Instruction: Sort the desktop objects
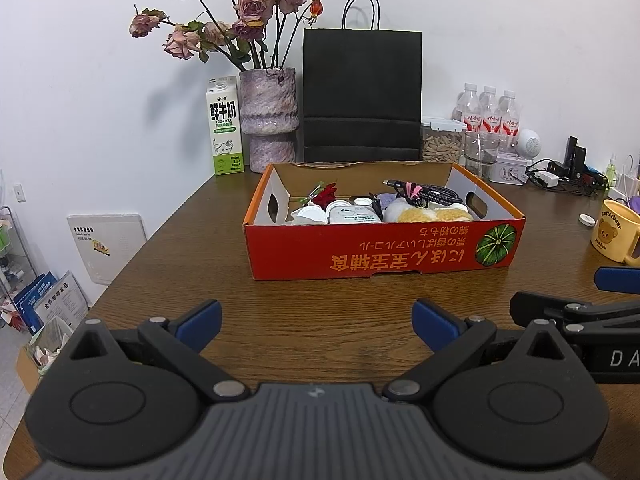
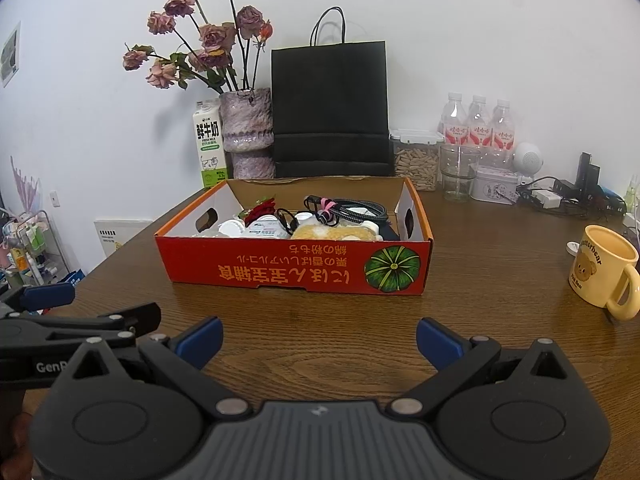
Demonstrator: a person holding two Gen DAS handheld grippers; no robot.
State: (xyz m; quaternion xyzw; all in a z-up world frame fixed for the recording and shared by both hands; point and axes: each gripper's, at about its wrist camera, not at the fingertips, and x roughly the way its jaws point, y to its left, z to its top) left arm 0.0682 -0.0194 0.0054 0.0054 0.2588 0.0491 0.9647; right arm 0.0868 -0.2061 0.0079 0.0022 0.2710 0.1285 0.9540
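A red cardboard box with a pumpkin picture stands mid-table. It holds a red fabric flower, white plastic items, a braided black cable and a yellow plush. My left gripper is open above bare wood in front of the box, nothing between its blue pads. My right gripper is open too, likewise empty and short of the box. Each gripper shows at the edge of the other's view.
Along the wall stand a milk carton, a vase of dried roses, a black paper bag, a seed jar, water bottles and a glass. A yellow bear mug and cables sit at right.
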